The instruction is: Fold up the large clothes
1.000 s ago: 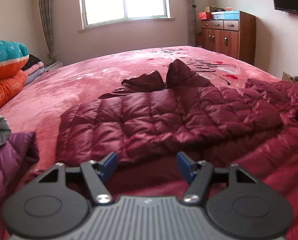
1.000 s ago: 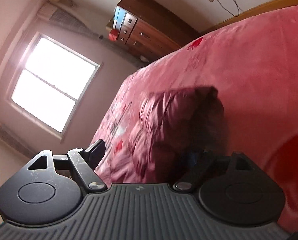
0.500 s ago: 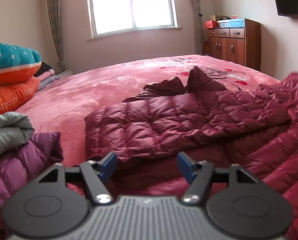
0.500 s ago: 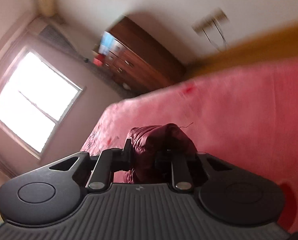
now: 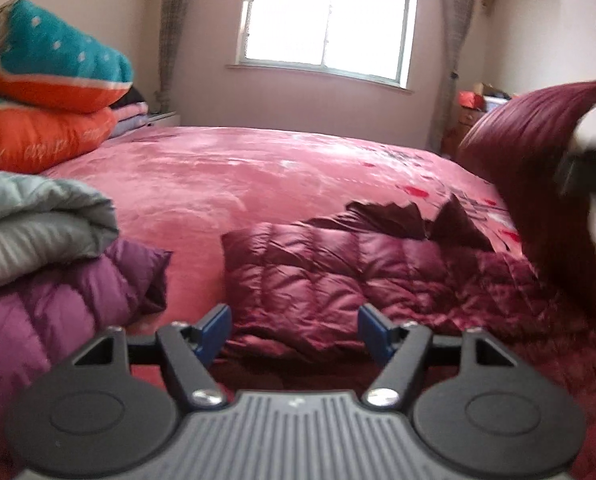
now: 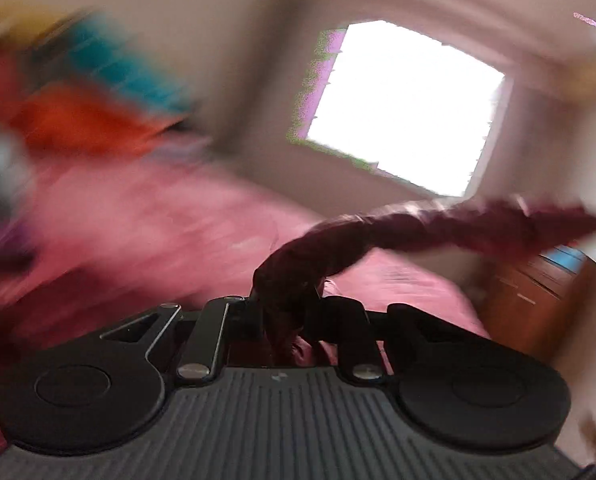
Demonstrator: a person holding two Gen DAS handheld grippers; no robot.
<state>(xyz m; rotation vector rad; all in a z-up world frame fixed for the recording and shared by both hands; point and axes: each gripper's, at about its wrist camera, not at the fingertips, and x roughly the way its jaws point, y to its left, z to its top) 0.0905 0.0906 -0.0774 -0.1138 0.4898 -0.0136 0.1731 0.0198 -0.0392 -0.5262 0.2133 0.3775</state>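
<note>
A maroon quilted down jacket (image 5: 330, 276) lies spread on the pink bedspread (image 5: 218, 172), just beyond my left gripper (image 5: 295, 328). That gripper is open, and its blue pads hover over the jacket's near hem with nothing between them. One sleeve (image 5: 538, 152) of the jacket is lifted high at the right edge of the left wrist view. The right wrist view is blurred by motion. In it my right gripper (image 6: 286, 316) has its jaws closing tight on that sleeve (image 6: 418, 232), which trails away to the right in the air.
Orange and teal quilts (image 5: 46, 92) are stacked at the left. In front of them lie a grey padded garment (image 5: 38, 232) and a purple down jacket (image 5: 58, 300). A wooden dresser (image 6: 538, 300) stands by the far right wall, beside the window (image 5: 326, 20).
My right gripper went from open to clamped on the sleeve, rolled upright, and swung the sleeve up and across. The left gripper drifted sideways, so the side pile shows more.
</note>
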